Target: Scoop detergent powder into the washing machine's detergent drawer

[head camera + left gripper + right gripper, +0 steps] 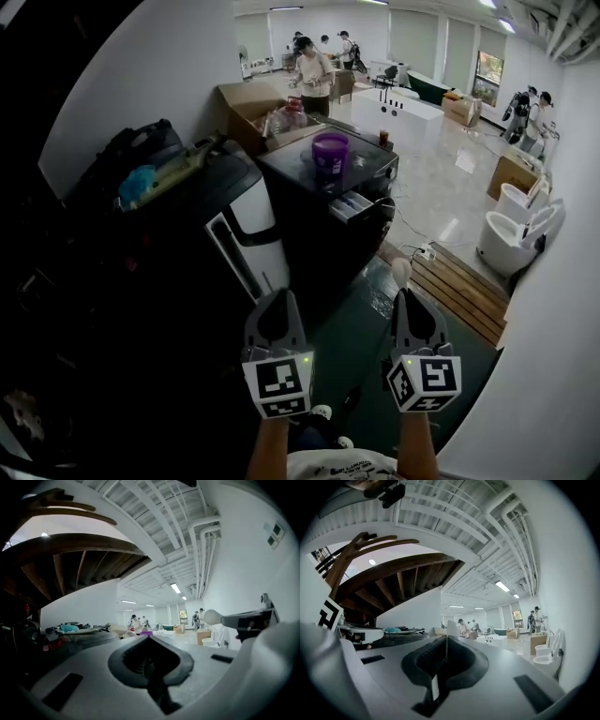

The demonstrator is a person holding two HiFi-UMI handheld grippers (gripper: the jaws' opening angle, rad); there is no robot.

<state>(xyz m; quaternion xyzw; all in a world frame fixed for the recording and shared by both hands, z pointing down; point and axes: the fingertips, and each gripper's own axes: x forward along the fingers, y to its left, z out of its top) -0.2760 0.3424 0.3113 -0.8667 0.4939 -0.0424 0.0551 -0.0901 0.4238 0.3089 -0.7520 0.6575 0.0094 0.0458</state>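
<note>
At far left the head view shows a dark heap of bags with a teal bundle [139,184] on top. Just right of it is a white panel [251,228]. The left claw [277,305] hangs low near the person's body, well short of the machine. Its own view shows the left claw [149,641] with both jaws pressed together and nothing between them.

Further right is the dark washing machine [319,202], with a purple tub [330,153] on its top. A pale drawer [351,206] sticks out of the machine's front, well apart from both claws. What is inside the tub or the drawer cannot be made out. The left gripper view shows the same tub [146,633] only as a small purple speck beyond the jaws, and the drawer does not show there.

The right claw [410,298] is level with the left one, with a white scoop [400,273] poking out beyond its tip. In the right gripper view the claw [446,641] is clamped on the scoop [450,628], which appears there as a thin edge-on blade. The left gripper view gives its side profile instead: a rounded scoop head [213,617] at the end of the right claw [234,619].

To the right of the claws lies a wooden slatted platform [464,286]. Beyond it white toilets [511,234] stand along the wall.
</note>
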